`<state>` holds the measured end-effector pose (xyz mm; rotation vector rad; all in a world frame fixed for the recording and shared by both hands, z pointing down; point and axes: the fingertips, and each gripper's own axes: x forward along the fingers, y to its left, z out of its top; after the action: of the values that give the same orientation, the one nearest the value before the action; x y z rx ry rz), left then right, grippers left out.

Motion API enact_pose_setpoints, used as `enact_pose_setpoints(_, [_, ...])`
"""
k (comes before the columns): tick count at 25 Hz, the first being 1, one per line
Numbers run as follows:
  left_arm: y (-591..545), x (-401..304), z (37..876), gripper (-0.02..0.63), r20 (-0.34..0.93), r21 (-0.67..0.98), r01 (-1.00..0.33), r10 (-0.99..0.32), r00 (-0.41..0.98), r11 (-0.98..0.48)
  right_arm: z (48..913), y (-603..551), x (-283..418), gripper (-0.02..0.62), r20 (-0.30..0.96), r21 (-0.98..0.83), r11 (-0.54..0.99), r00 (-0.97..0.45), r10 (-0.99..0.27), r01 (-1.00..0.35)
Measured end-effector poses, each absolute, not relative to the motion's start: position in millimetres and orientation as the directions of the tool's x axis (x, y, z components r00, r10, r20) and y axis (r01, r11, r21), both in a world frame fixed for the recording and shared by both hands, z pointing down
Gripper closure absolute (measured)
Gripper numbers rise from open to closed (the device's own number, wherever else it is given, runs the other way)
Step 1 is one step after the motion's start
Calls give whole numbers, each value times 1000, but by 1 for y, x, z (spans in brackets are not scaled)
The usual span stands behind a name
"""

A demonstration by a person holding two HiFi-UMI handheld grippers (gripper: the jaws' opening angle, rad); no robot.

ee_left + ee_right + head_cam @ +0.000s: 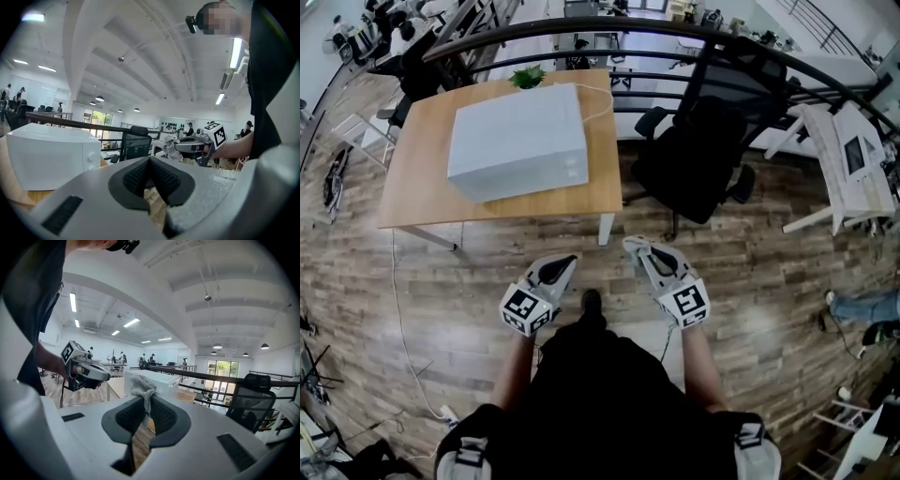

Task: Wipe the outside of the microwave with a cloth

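Note:
The white microwave (517,141) stands on a wooden table (412,192) ahead of me; it also shows in the left gripper view as the microwave (51,154) and in the right gripper view as the microwave (159,378). My right gripper (144,399) is shut on a small grey cloth (142,386), which pokes out above its pads. In the head view the right gripper (636,246) hangs over the floor, short of the table. My left gripper (565,261) is beside it, shut with nothing between its pads (161,176).
A black office chair (694,159) stands right of the table. A curved black railing (675,37) runs behind it. A small green plant (528,77) sits at the table's far edge. A white cable (398,309) trails across the wood floor on the left.

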<state>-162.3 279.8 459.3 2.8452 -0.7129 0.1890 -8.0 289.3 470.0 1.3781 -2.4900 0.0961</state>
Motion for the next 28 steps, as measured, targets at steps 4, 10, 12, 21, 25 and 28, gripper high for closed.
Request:
enact_pose_setpoints(4, [255, -159, 455, 604, 161, 159, -462, -439, 884, -872, 467, 263, -8, 568, 288, 101, 533, -489, -824, -840])
enact_pose_setpoints(10, [216, -168, 456, 604, 155, 167, -444, -421, 894, -881, 465, 236, -17, 568, 288, 119, 513, -465, -837, -850])
enact_pose_setpoints(12, [205, -168, 458, 604, 155, 164, -435, -412, 898, -885, 470, 231, -17, 568, 295, 114, 500, -451, -842, -858])
enact_pose_setpoints(21, [183, -158, 457, 604, 152, 154, -404, -383, 911, -902, 474, 212, -11, 568, 286, 90, 469, -429, -857, -878])
enact_pose_setpoints(25, [173, -158, 456, 604, 167, 144, -419, -395, 903, -896, 475, 195, -9, 568, 275, 81, 483, -446, -852, -872])
enact_pose_setpoints(28, [159, -160, 461, 604, 170, 152, -450, -425, 889, -880, 480, 177, -7, 568, 274, 79, 508, -471, -838, -858])
